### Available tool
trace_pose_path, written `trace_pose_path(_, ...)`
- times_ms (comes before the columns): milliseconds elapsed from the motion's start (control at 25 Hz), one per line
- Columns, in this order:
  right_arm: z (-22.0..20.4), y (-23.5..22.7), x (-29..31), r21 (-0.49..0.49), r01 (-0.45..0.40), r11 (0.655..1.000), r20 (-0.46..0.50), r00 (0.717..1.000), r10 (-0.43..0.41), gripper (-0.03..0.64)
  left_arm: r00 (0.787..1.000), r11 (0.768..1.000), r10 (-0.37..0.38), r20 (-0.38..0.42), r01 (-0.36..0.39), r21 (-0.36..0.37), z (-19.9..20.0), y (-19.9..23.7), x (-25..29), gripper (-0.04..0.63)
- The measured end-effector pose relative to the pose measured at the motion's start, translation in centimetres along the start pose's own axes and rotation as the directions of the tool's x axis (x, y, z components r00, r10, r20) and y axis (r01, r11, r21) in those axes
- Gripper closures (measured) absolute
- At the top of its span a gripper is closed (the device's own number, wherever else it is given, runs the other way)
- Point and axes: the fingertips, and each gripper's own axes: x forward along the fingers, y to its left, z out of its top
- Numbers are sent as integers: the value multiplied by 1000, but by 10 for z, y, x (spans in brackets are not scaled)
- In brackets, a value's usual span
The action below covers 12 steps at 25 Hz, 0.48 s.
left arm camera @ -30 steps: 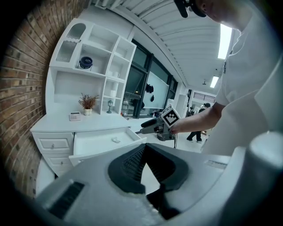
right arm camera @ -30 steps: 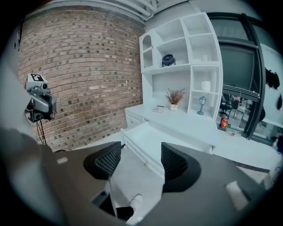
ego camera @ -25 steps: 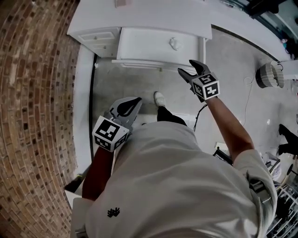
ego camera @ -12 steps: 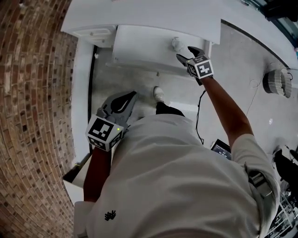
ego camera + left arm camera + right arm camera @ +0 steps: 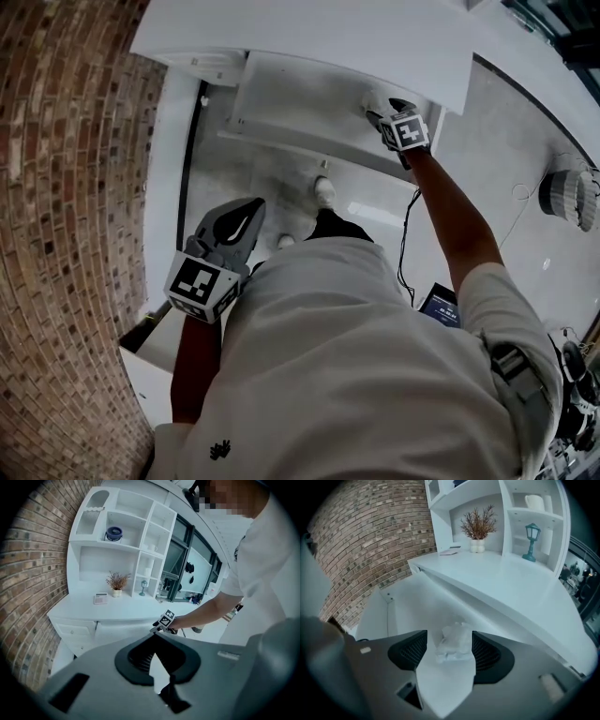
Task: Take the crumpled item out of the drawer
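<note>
Two grippers are in play, but only one is placed for the grasp. The right gripper (image 5: 390, 109) sits inside the open drawer (image 5: 300, 98), at the drawer's right end under the edge of the table (image 5: 309, 37). The left gripper (image 5: 253, 211) hangs well outside the drawer, on its near side, with its fingers together at the tips and nothing between them.

In the right gripper view we see the crumpled item (image 5: 455, 641), a pale wad, lying on the drawer floor right between the right gripper's fingers. The fingers stand apart: the right one is touching or nearly touching the wad, and the left one shows a clear gap. The wad lies out toward the fingertips, not deep in the throat.

We judge the wad has no real long axis, being a roundish lump, so the angle of approach should matter little. What we think counts is depth: a squeeze from here would catch it near the tips, and a light wad could slip forward, further into the drawer.
</note>
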Motion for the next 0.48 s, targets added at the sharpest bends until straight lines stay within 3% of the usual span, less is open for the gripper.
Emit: trace_pose_path(480, -22, -26, 50, -2, 48, 999, -114, 992, -48, 308, 995, 994, 99, -7, -99, -39, 0, 15, -9, 589)
